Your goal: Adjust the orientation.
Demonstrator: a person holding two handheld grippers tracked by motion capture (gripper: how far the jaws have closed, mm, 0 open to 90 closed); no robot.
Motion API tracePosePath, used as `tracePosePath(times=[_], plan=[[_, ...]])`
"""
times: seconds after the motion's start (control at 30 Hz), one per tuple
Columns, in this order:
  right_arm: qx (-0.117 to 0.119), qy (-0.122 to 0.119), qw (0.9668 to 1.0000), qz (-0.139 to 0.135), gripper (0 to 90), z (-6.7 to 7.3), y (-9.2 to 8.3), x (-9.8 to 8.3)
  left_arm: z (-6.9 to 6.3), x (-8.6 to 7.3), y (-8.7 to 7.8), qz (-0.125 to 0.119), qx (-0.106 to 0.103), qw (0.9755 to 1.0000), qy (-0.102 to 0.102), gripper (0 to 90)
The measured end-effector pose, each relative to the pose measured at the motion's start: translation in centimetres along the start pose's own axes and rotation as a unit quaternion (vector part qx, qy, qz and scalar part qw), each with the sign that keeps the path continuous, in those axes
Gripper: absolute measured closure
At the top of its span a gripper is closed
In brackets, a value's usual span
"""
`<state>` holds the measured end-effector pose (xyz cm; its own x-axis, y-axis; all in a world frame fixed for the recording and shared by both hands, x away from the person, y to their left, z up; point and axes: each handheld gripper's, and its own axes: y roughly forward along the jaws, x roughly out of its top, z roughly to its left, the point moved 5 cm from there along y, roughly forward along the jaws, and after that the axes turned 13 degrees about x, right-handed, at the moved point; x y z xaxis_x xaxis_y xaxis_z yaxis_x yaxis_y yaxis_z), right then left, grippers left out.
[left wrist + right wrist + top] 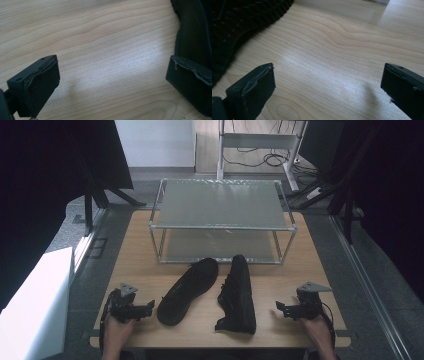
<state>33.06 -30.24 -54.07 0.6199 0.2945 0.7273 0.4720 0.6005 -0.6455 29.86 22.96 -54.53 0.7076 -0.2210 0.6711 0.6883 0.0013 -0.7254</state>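
Holding both tools low near the table's near edge, I am looking at two black shoes lying between them. My left gripper (150, 307) is sitting by the near left corner, jaws spread wide and gripping nothing, with the black shoe lying on its side (189, 290) just beside it toward the middle. That shoe's long axis is running diagonally, heel close to my left tool, toe pointing at the metal-framed two-tier rack (222, 220) along the far edge. My right gripper (280, 307) is likewise gaping and empty near the right corner, with the laced black shoe (237, 295) a little further off, lying nearly front to back. I am judging the left tool nearer its shoe.
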Motion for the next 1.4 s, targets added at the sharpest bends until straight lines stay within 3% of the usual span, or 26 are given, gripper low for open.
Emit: tracePosePath(times=[0.3, 0.6, 0.9, 1.07, 1.4], plan=[[0.000, 0.002, 1.0000, 0.002, 0.0, 0.0, 0.0, 0.0, -0.2, 0.1, 0.0, -0.001, 0.000, 1.0000, 0.004, 0.0], [0.003, 0.001, 1.0000, 0.007, 0.0, 0.1, 0.2, -0.1, -1.1, 0.2, 0.2, 0.002, 0.000, 0.9997, 0.024, 0.0], [0.006, 0.002, 0.9999, 0.012, 0.1, 0.2, 0.4, -0.1, -1.3, 0.1, 0.1, 0.001, -0.011, 0.9994, 0.032, 0.7], [0.006, 0.002, 0.9999, 0.011, 0.4, 0.2, 0.3, -0.1, -3.1, 0.0, -0.5, 0.005, -0.035, 0.9979, 0.054, 0.0], [0.005, 0.000, 0.9999, 0.009, 0.5, 0.2, 0.3, -0.1, -5.5, -0.1, -1.2, 0.003, -0.050, 0.9956, 0.079, 0.0]])
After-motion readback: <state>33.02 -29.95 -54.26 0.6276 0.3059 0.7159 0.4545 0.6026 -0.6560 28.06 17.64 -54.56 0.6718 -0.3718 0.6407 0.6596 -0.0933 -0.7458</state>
